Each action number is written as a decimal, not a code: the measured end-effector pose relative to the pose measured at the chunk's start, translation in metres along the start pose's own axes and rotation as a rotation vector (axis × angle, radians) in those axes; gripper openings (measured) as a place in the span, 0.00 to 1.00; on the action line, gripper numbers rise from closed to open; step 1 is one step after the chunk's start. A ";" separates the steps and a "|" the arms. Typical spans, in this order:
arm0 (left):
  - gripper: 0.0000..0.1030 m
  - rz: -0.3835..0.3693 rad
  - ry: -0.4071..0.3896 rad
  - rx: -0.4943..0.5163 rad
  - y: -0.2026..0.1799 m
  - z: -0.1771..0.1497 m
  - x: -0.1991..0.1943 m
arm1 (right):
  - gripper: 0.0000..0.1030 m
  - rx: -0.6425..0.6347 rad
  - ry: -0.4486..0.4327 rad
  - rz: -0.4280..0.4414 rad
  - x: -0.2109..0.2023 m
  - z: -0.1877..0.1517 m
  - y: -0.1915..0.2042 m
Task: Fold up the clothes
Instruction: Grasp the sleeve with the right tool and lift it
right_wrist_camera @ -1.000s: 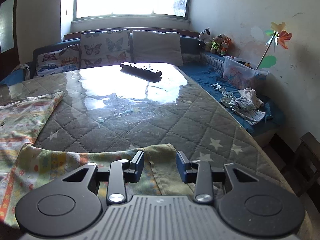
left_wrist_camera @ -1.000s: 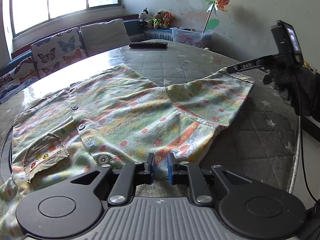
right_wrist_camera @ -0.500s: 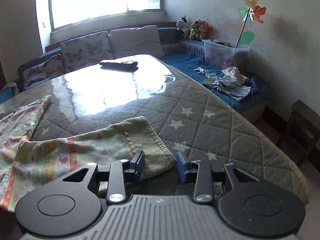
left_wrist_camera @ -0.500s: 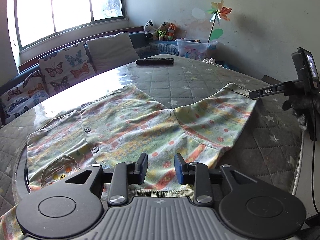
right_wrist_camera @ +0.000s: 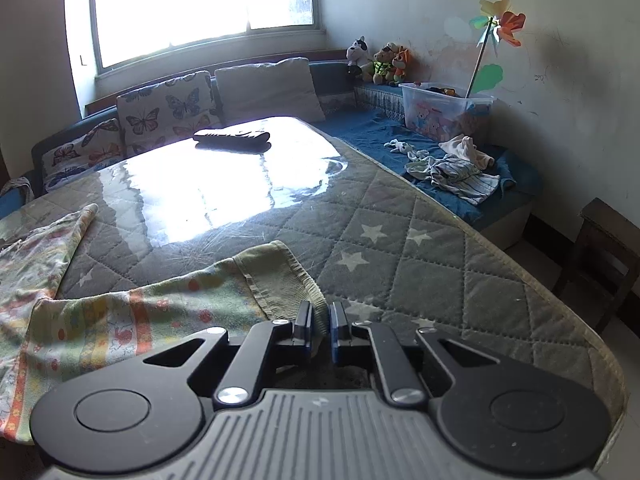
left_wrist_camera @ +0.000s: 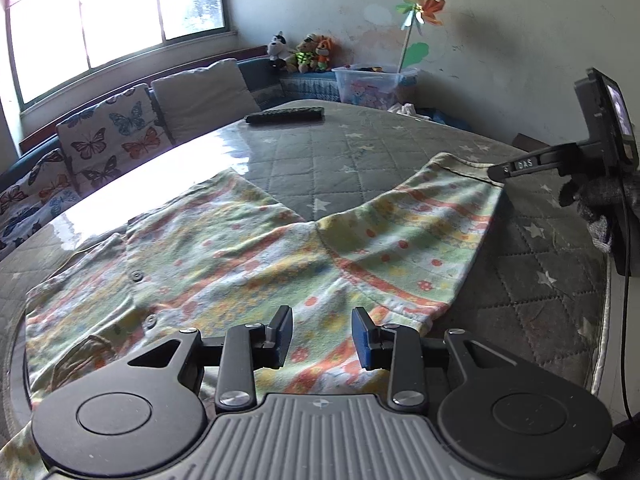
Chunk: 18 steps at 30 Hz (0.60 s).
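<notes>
One quilted table (left_wrist_camera: 400, 148) bears one garment (left_wrist_camera: 248, 256), a pastel print with buttons, spread flat, and one remote (left_wrist_camera: 285, 114) (far side). Two grippers work it: the left gripper (left_wrist_camera: 322, 336) hovers over the hem, fingers spread; the right gripper (right_wrist_camera: 320, 322) pinches the sleeve cuff (right_wrist_camera: 280, 276).

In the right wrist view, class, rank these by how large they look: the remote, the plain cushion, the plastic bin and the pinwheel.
1. Plain cushion
2. Plastic bin
3. Remote and pinwheel: they look too alike to rank.

The remote lies nearer the camera than the rest, so true sizes may differ.
</notes>
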<state>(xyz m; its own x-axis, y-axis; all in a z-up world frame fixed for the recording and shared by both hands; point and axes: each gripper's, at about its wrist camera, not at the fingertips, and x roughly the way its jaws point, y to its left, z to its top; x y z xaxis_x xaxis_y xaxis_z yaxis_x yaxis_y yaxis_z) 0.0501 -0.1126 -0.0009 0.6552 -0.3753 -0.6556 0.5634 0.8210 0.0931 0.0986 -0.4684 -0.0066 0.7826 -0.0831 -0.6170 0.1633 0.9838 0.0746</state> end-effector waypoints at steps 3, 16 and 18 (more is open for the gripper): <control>0.34 -0.011 0.000 0.021 -0.007 0.000 0.005 | 0.07 0.024 -0.015 0.013 -0.003 0.004 -0.003; 0.38 -0.017 -0.007 0.042 -0.016 -0.003 0.012 | 0.06 0.028 -0.149 0.142 -0.054 0.052 0.012; 0.40 -0.015 -0.026 0.015 -0.010 -0.003 0.003 | 0.06 -0.007 -0.180 0.184 -0.067 0.062 0.026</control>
<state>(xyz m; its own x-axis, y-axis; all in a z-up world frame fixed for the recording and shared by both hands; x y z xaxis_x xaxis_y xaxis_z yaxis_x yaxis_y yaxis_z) 0.0450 -0.1208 -0.0057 0.6597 -0.3985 -0.6372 0.5803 0.8088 0.0950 0.0876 -0.4476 0.0858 0.8933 0.0710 -0.4438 0.0046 0.9859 0.1670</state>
